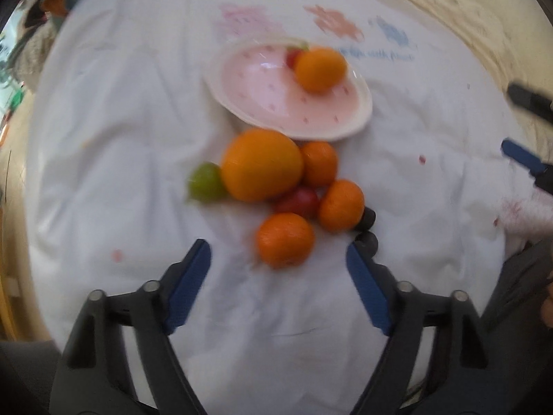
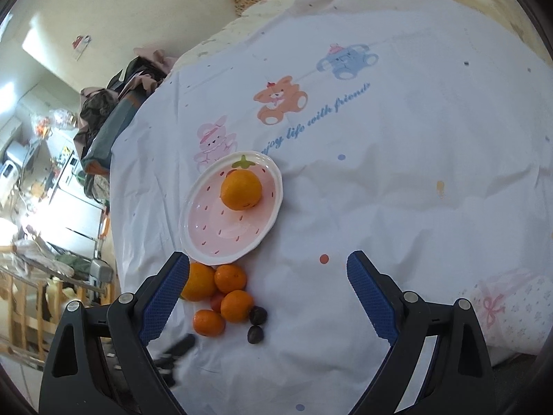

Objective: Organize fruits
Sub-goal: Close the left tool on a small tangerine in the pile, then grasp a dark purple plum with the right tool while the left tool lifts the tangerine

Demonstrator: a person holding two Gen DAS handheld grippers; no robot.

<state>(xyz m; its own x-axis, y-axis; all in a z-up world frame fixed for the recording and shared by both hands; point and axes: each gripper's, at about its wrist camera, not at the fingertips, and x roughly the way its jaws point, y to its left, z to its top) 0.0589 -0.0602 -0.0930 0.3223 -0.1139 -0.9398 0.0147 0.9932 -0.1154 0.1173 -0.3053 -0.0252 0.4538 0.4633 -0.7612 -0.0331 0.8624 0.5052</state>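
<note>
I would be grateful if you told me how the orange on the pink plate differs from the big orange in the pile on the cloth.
The orange on the plate sits alone inside the pink plate; the big orange lies on the white cloth, pressed against smaller fruits. The plated one looks smaller in the left wrist view. Both are round, orange and untouched by either hand-held gripper.

The left gripper (image 1: 278, 252) hangs with jaws apart, a small orange (image 1: 285, 239) just ahead between the tips, the pink plate (image 1: 249, 102) farther ahead.
</note>
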